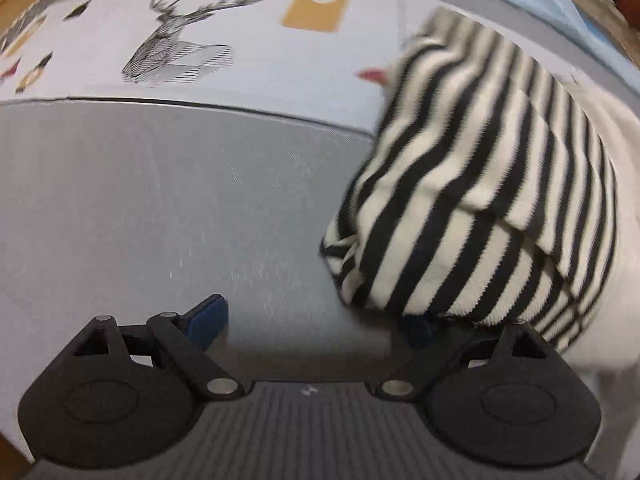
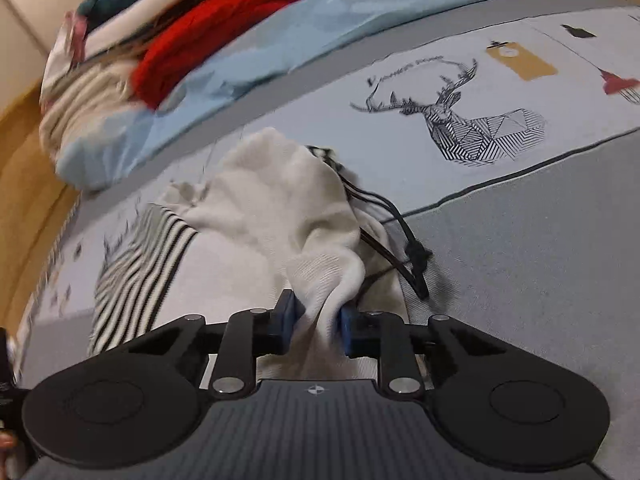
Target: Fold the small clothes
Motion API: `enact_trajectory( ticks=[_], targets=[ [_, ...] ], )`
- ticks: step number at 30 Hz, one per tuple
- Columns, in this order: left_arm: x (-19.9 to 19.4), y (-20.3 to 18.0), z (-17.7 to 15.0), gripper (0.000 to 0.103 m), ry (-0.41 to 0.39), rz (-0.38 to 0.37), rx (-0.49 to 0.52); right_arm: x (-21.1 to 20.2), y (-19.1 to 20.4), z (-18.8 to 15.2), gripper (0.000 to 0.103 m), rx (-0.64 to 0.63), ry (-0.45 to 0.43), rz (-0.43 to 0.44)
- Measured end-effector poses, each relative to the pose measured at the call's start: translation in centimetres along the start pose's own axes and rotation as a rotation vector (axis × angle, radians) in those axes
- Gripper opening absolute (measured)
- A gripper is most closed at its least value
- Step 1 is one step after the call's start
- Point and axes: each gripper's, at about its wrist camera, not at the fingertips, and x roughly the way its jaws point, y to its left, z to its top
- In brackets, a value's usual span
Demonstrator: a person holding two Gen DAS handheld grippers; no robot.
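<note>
Right claw (image 2: 316,322) pinches the white garment (image 2: 276,208); left claw (image 1: 316,320) spread, apparently beside striped cloth (image 1: 472,184).

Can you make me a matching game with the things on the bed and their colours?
Things:
1. deer picture
2. knitted top in the pile
3. blanket
4. garment part in the right hand-held gripper

Colours:
a. light blue
b. cream white
c. black lines
d. red

Pairs: 1-c, 2-d, 3-a, 4-b
</note>
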Motion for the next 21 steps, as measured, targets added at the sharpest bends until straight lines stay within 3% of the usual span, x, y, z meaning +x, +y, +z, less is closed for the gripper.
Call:
enact_trajectory(
  ticks=[6,8,10,13,15,18,21],
  targets=[
    [-0.7,0.0,-0.8,0.094,-0.020,0.011,-0.023,1.2,0.6,0.5,0.028,0.013,-0.033,-0.019],
    [-1.1,0.2,-1.0,0.094,-0.030,-0.003,-0.022,0.4,0.7,0.7,0.042,0.031,-0.023,-0.025],
    [-1.6,0.3,-1.1,0.094,-0.045,0.008,-0.023,-1.3,1.2,0.3,0.073,-0.006,-0.039,-0.002],
    [-2.8,0.9,-1.4,0.095,-0.071,0.036,-0.010,-3.5,2.3,-1.5,0.083,-0.134,-0.040,0.051],
    [-2.7,0.6,-1.4,0.095,-0.093,0.081,0.032,-3.2,2.9,-3.0,0.085,-0.246,0.024,0.058],
    [-2.4,-0.8,-1.4,0.095,-0.100,0.133,0.105,0.0,3.5,-5.5,0.082,-0.440,0.120,-0.066],
    [-1.6,-2.6,-1.5,0.095,-0.086,0.114,0.170,2.6,2.5,-5.0,0.076,-0.406,0.149,-0.120]
  ],
)
